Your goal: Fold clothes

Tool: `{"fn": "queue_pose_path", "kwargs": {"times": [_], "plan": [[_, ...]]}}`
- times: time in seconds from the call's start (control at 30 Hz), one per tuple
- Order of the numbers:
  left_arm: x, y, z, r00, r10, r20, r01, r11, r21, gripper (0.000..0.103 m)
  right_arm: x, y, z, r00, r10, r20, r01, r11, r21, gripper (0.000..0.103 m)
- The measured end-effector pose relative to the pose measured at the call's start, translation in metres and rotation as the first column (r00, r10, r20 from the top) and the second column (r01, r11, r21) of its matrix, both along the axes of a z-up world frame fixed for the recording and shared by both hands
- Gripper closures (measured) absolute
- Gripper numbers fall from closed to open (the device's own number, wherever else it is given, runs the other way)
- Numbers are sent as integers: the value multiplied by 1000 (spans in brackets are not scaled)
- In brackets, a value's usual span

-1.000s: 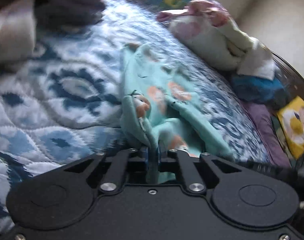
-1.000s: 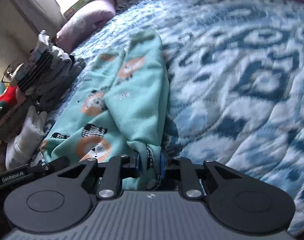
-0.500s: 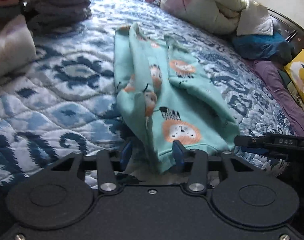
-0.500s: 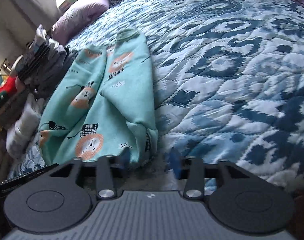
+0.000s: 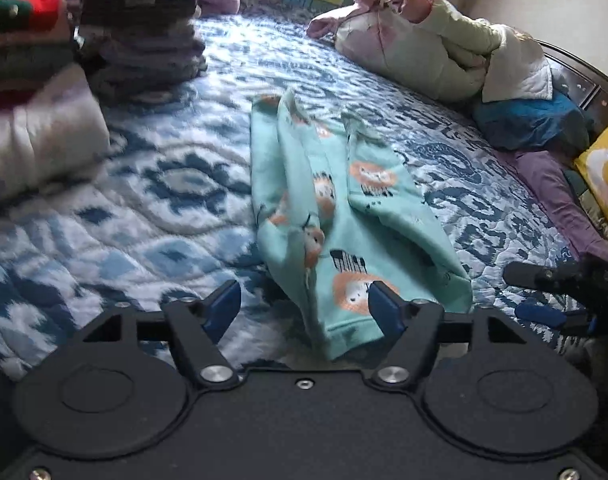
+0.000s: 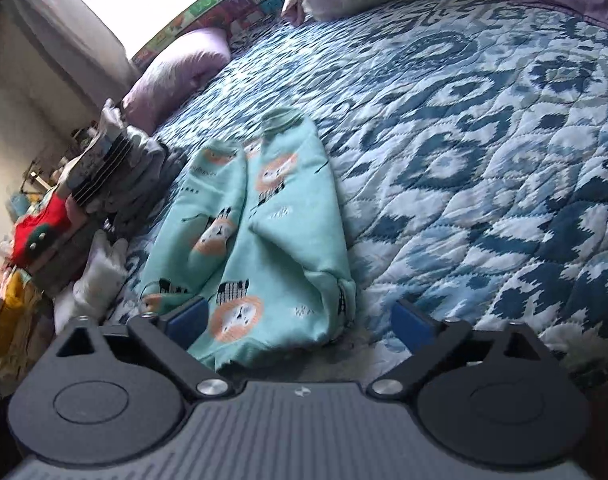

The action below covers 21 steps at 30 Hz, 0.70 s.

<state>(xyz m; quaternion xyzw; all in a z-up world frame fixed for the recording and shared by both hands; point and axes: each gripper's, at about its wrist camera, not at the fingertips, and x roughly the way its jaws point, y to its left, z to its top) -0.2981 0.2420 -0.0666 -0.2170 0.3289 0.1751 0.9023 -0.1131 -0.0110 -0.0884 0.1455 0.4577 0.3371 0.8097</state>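
Both tongs are letting go: my left tongs (image 5: 304,306) have their jaws spreading apart, with the near hem of the mint-green animal-print sweatshirt (image 5: 336,224) lying loose between the blue pads (image 5: 223,308), which do not press on it. My right tongs (image 6: 304,318) are opening too, jaws standing wide, and the same garment's folded corner sits between them untouched. From the right wrist view I see the sweatshirt lying lengthwise on the blue-and-white patterned quilt (image 6: 484,168) of the bed, its two sleeves folded inward over the body so they meet along the middle. From the left wrist view the other tongs show at the right edge, just beside the sweatshirt's near corner. A stack of folded dark and grey clothes (image 5: 143,36) stands on the quilt to the left of the sweatshirt, well apart from it, with a red item (image 5: 19,4) and a folded white piece (image 5: 35,136) nearer my camera. A bundled pale comforter (image 5: 432,40) lies at the far right of the bed, and a lilac pillow (image 6: 175,76) rests by the headboard.
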Motion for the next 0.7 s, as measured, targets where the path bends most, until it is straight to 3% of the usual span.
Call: {"fn": "queue_pose_path", "kwargs": {"times": [0.27, 0.53, 0.7], "plan": [[38, 43, 17, 998, -11, 55, 13, 1000, -29, 33, 24, 27, -2, 996, 26, 86, -25, 1000, -16, 0], [145, 90, 19, 997, -64, -48, 65, 997, 36, 33, 76, 46, -31, 992, 47, 120, -49, 999, 15, 0], [214, 115, 2, 984, -96, -148, 108, 991, 74, 34, 80, 58, -44, 987, 76, 143, -68, 996, -57, 0]]}}
